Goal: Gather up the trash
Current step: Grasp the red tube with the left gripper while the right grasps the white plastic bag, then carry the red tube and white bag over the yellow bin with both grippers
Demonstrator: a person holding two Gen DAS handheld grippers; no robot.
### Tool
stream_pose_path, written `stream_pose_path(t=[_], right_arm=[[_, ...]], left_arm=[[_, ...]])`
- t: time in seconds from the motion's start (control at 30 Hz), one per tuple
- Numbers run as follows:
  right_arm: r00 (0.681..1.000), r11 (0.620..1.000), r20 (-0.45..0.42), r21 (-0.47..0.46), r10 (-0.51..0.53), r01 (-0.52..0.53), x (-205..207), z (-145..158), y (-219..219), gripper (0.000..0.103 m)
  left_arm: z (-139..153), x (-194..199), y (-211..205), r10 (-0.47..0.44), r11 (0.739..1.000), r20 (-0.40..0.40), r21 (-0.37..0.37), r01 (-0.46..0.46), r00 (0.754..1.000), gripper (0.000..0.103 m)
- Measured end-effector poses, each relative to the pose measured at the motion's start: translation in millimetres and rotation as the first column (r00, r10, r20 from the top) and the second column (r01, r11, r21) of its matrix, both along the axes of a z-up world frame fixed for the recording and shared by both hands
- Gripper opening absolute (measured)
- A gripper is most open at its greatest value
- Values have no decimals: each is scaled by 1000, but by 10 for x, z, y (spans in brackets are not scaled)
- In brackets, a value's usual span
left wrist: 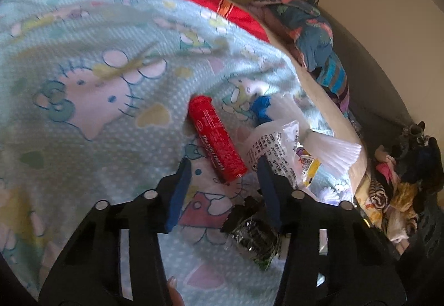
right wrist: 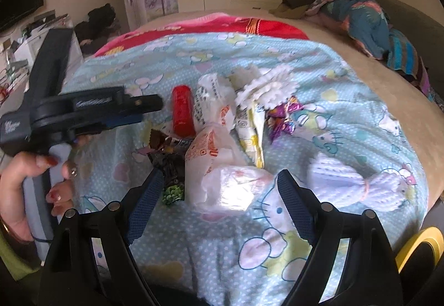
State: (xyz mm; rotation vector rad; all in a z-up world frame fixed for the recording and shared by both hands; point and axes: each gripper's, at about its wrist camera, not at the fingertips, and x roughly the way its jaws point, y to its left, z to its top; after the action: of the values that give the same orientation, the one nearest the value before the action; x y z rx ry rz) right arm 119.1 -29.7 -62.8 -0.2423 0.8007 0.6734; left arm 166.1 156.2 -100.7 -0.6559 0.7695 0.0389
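Left hand [right wrist: 27, 195]: seen at the left edge of the right wrist view, wrapped around a gripper handle.
Left gripper [left wrist: 223, 174]: held wide open over the blanket [left wrist: 83, 117], nothing pinched.
Red tube [left wrist: 216, 136]: laid on the blanket, its near end between the left fingertips, not touched.
Dark wrapper [left wrist: 249, 233]: found under the left gripper, just beside its right finger.
White bag [right wrist: 211, 156]: laid in the middle of the trash pile (printed with orange marks).
Right gripper [right wrist: 219, 186]: held wide open, the bag's near end between its fingertips.
Purple wrapper [right wrist: 283, 117]: laid right of the pile.
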Motion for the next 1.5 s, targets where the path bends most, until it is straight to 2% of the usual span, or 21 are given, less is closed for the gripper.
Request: stream_pose_path(t=[0.27,0.47,0.5,0.6,0.73,0.87,1.13,1.33,1.5], right_arm=[[998,1000,-60,2,-16,16,129,-133,-56,72],[994,1000,-105,17,3,-2,172,-228,-65,55],[995,1000,-103,21,11,-9,162,-228,-66,51],[996,999,-83,30,22,-19,116,-204,-76,45],[999,998,-34,65,18,-16,27,-116,-135,40],[1000,994,-8,109,24,-23,-58,-35,-210,39],[1000,987,0,156,29,-28,-196,68,-313,38],[999,984,20,173,43,-46,-353,143,-345,38],[998,981,37,185,47,-53,-455,200,-379,38]], left_arm=[[-250,280,14,-14,998,-72,-64,9,997,35],[-293,385,30,-18,994,-82,-109,9,996,35],[-303,395,34,-16,993,-86,-115,6,996,35],[-331,419,43,-9,990,-90,-138,-4,996,35],[-367,442,41,-18,988,-96,-155,3,995,35],[-377,412,49,-24,981,-92,-193,6,996,26],[-225,123,-37,-12,988,-22,-154,8,1000,25],[80,-140,-44,5,997,60,-75,0,998,24],[296,-285,-10,5,999,116,-38,-1,993,24]])
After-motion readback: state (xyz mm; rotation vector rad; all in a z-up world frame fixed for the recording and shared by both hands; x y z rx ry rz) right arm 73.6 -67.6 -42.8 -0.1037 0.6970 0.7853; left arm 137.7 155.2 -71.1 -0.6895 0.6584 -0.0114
